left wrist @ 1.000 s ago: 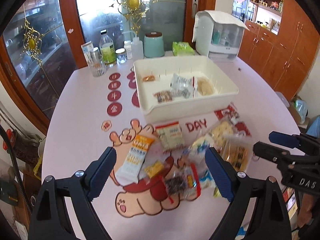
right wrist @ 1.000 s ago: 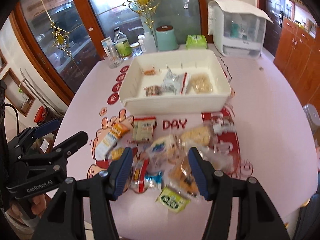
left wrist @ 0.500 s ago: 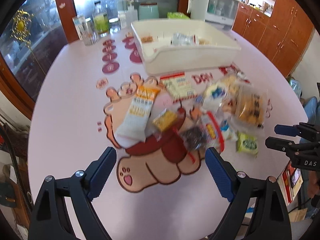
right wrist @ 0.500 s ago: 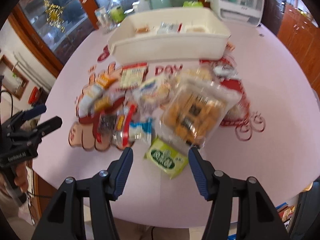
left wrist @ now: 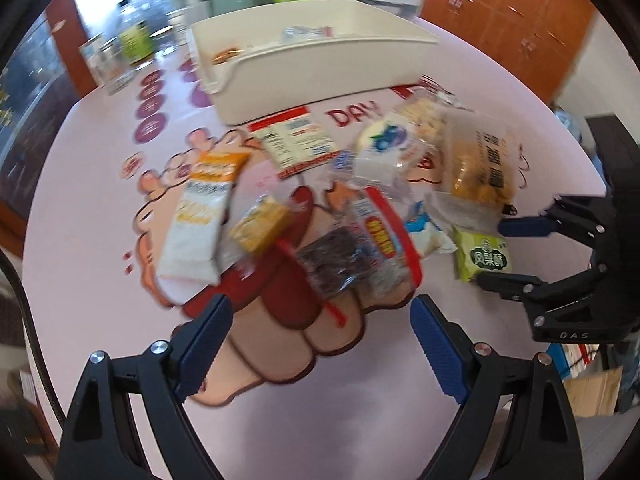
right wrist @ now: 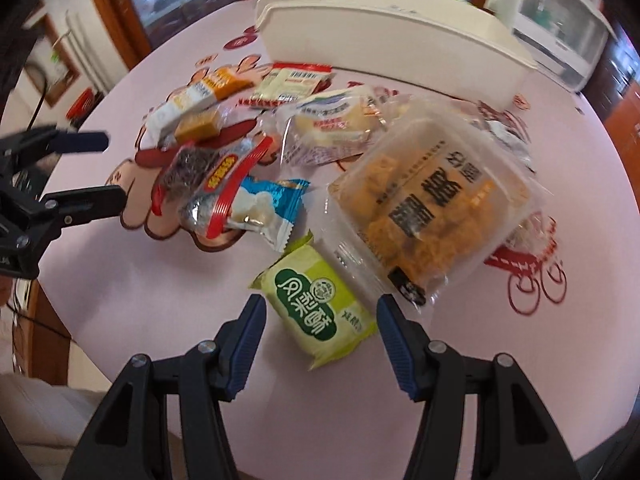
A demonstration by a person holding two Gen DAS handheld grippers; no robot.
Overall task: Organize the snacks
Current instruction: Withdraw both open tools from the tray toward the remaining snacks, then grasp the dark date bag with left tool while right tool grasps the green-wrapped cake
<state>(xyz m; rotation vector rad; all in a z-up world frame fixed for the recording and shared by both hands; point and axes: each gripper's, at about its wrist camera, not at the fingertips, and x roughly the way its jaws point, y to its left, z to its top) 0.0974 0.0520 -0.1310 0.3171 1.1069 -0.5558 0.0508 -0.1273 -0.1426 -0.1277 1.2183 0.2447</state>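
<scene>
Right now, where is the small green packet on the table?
In the right wrist view the green packet lies on the pink table, between the open right gripper fingers, beside the clear box of fried snacks.

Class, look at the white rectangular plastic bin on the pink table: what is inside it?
Inside the white rectangular plastic bin, the left wrist view shows an orange-brown snack and a clear packet with a red edge. The near wall hides the rest of the floor; the right wrist view shows no contents.
</scene>
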